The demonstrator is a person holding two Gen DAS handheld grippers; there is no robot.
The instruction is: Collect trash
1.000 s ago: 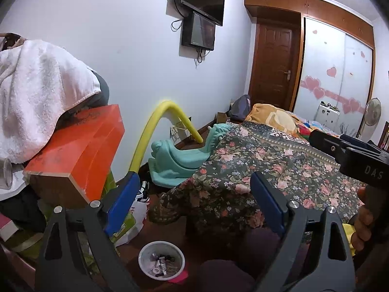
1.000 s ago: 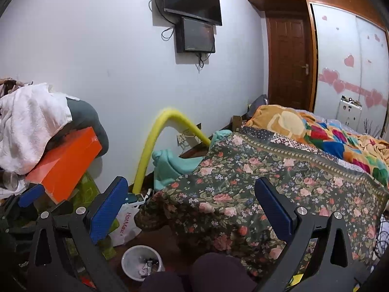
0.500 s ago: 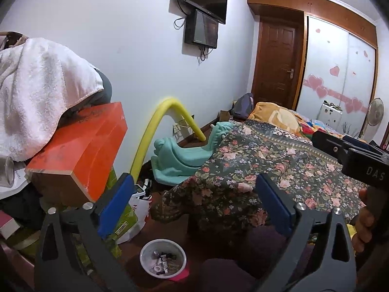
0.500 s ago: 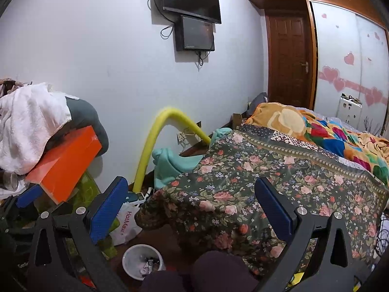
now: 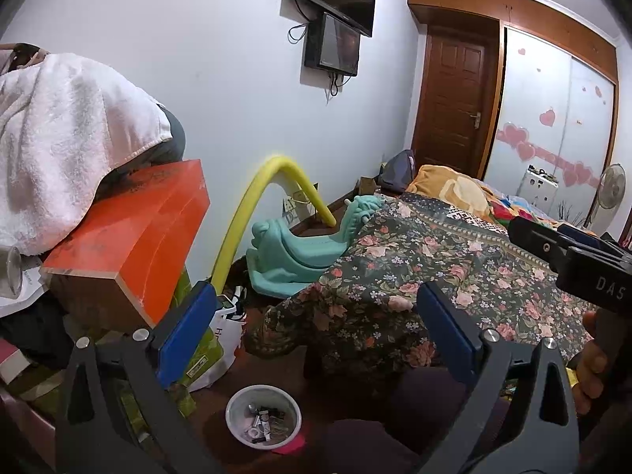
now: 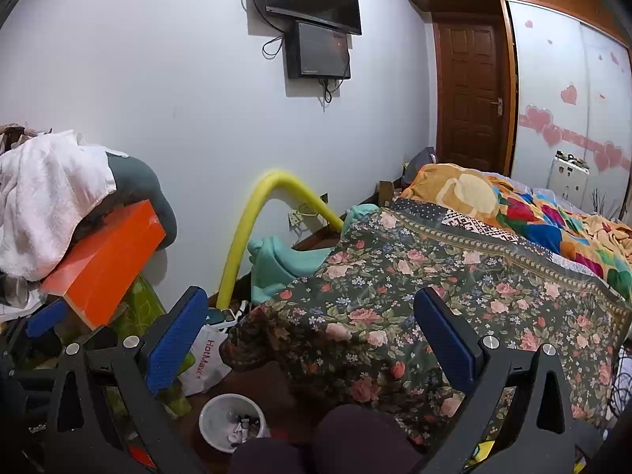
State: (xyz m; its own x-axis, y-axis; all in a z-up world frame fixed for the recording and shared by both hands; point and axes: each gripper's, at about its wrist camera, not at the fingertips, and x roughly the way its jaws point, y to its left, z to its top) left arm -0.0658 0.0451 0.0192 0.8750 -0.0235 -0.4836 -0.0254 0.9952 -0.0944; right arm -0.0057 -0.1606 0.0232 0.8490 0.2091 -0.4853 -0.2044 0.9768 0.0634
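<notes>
A small white bin [image 5: 263, 416] with several bits of trash in it stands on the brown floor beside the bed; it also shows in the right wrist view [image 6: 232, 421]. A pink scrap [image 5: 290, 445] lies against its near side. My left gripper [image 5: 316, 335] is open and empty, held above the bin. My right gripper [image 6: 312, 339] is open and empty, over the edge of the floral bedspread [image 6: 434, 276]. Its black body shows at the right edge of the left wrist view [image 5: 572, 256].
An orange box [image 5: 130, 237] under a white towel [image 5: 59, 130] tops a pile at the left. A white plastic bag [image 6: 205, 359], a yellow foam tube [image 5: 252, 213] and a teal plastic seat [image 5: 292, 249] stand along the wall. Dark knees [image 6: 355, 434] sit below.
Both grippers have tilted slightly; the left view has shifted a little so the bin sits marginally higher. Nothing was grasped or released.
</notes>
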